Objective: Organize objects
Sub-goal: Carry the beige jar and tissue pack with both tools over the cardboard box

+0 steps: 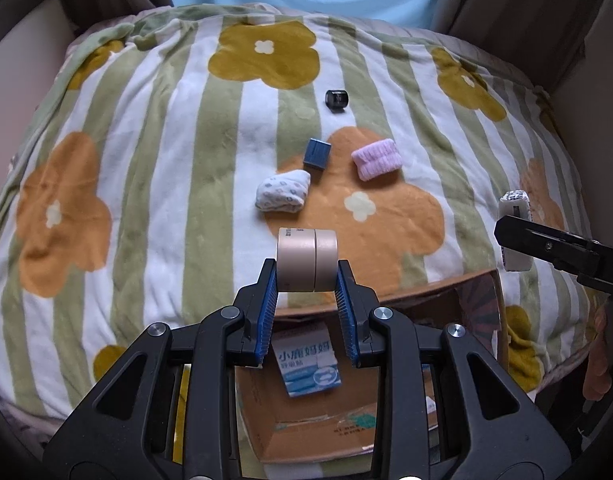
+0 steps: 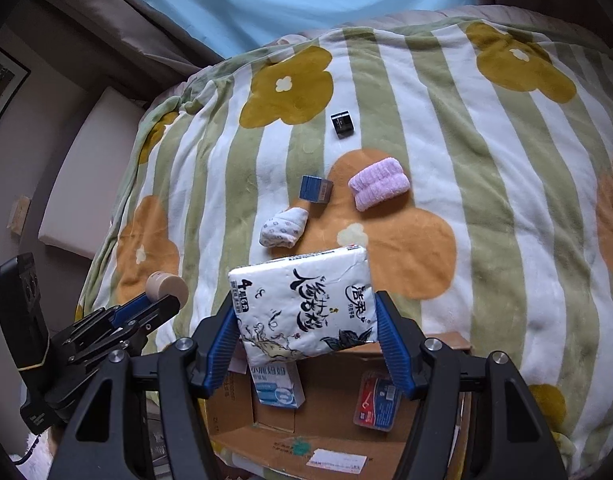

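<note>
- Tape rolls [image 1: 306, 259]: two smooth beige cylinders side by side, pinched by left gripper [image 1: 306, 280] above the cardboard box [image 1: 318, 436] at the blanket's near edge.
- Right gripper [image 2: 306, 316] clamps a crinkly white tissue pack [image 2: 304, 304] over the same box.
- Only the right view shows the red flat packet [image 2: 376, 400] in the box.
- Fleece blanket [image 1: 154, 184] centre: fuzzy pink roll [image 1: 375, 159], dotted sock [image 1: 283, 192], blue box [image 1: 317, 154], black cube [image 1: 336, 99].
</note>
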{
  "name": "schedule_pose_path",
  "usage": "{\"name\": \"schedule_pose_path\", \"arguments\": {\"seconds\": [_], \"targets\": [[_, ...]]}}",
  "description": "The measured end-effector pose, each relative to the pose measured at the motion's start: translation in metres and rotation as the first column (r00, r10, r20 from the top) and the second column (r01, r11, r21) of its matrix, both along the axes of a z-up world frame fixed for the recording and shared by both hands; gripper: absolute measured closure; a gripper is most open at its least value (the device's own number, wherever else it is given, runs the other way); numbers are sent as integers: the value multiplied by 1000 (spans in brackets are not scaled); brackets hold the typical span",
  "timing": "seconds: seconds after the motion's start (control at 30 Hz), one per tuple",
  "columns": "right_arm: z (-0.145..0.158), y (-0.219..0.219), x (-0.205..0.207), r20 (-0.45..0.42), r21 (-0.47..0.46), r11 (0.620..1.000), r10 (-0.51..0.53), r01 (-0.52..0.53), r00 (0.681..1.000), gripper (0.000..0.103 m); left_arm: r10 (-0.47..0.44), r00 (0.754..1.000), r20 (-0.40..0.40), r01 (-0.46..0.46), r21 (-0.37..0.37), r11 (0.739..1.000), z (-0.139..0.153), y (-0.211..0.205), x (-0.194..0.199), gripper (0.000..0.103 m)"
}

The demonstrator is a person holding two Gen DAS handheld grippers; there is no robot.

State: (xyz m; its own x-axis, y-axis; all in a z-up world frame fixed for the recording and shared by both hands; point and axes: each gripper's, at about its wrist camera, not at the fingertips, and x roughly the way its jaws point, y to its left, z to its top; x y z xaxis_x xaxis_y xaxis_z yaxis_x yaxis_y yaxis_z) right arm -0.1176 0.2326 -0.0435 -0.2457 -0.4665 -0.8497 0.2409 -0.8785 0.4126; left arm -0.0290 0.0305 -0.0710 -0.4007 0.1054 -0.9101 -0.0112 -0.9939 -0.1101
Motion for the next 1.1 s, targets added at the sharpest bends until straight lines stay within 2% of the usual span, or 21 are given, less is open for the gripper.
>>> {"name": "schedule_pose_path", "arguments": {"seconds": [0.2, 0.47, 0.83, 0.97, 1.1], "targets": [[5, 10, 36, 5, 40, 999, 25, -25, 1000, 43, -16, 1000, 22, 16, 3, 1000, -2, 9, 38, 77], [-6, 16, 76, 20, 107, 993, 44, -46, 999, 43, -22, 998, 57, 23, -5, 1000, -14, 12, 72, 78], [-49, 14, 104, 52, 238, 968, 67, -78, 996, 43, -39, 990, 137, 40, -8, 999, -62, 22, 94, 78], [-72, 15, 105, 77, 264, 961, 66, -84, 995, 43, -36, 984, 176, 37, -1, 999, -85, 24, 98, 78], [-86, 18, 105, 97, 276, 958, 57, -82, 994, 43, -26, 981, 191, 28, -6, 1000, -96, 23, 99, 78]]}}
